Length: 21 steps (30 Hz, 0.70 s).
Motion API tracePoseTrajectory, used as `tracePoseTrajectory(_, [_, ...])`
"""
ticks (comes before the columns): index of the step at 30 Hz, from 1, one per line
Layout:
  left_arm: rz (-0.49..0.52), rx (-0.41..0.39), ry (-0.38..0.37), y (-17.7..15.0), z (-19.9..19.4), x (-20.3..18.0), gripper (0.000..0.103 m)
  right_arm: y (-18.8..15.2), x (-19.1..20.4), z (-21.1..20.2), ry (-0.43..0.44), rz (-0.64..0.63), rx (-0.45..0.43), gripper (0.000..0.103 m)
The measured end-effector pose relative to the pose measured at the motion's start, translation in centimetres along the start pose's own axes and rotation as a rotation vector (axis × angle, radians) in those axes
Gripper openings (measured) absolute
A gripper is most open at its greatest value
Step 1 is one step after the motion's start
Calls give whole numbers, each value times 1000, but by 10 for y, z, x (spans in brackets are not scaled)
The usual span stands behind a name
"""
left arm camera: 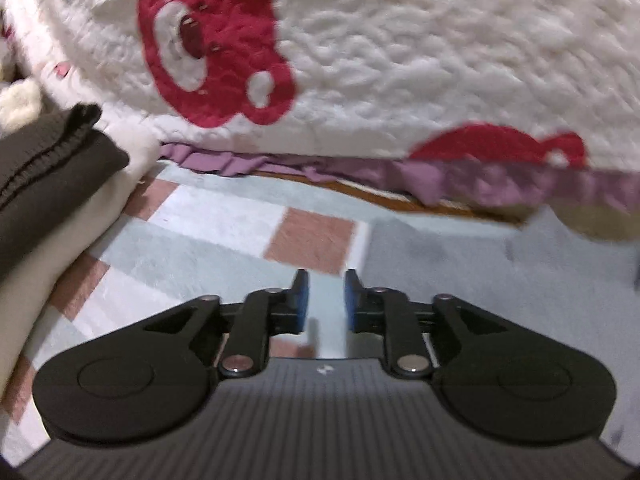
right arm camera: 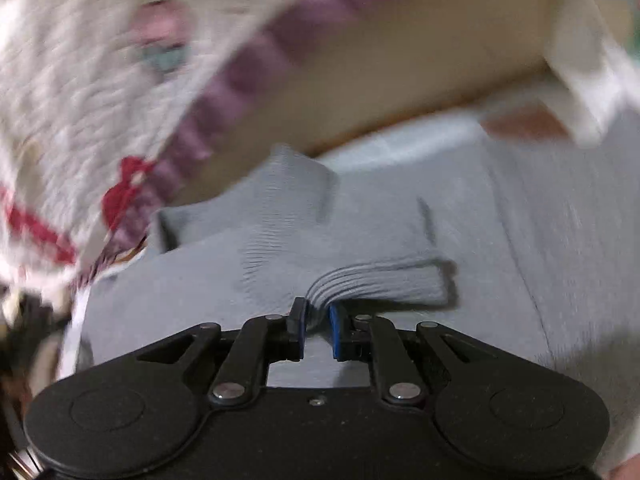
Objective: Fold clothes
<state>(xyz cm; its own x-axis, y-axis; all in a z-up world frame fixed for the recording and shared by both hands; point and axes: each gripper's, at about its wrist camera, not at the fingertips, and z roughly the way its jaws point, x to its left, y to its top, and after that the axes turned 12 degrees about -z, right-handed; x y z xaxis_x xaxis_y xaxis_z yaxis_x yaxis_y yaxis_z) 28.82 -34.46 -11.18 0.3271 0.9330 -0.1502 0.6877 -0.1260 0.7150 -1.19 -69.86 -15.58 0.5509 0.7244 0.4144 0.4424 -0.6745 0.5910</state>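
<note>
A grey knitted sweater [right arm camera: 280, 216] lies spread on the floor rug in the right wrist view, one sleeve folded across its body. My right gripper [right arm camera: 318, 308] is shut on the ribbed cuff [right arm camera: 380, 280] of that sleeve, and the fabric bunches between the blue pads. In the left wrist view an edge of the grey sweater [left arm camera: 460, 264] shows at the right. My left gripper [left arm camera: 326, 280] hovers over the checked rug [left arm camera: 224, 232] just left of that edge, open, with nothing between its fingers.
A folded dark brown garment [left arm camera: 44, 168] rests on a cream one [left arm camera: 60, 240] at the left. Behind stands a bed with a white quilt with red bear prints [left arm camera: 400, 60] and a purple frill [left arm camera: 480, 184]. The bed's beige side [right arm camera: 400, 60] borders the sweater.
</note>
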Motion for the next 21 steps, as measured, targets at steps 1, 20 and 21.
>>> tracePoseTrajectory(1, [27,11,-22,-7,-5,-3,36,1,-4,-1,-7,21,-4,20])
tracePoseTrajectory(20, [202,126,-24,-65,-18,-1,44,4,-19,-19,95,160,-117,12])
tracePoseTrajectory(21, [190,130,-21,-65,-17,1,44,9,-10,-25,70,82,-136,12])
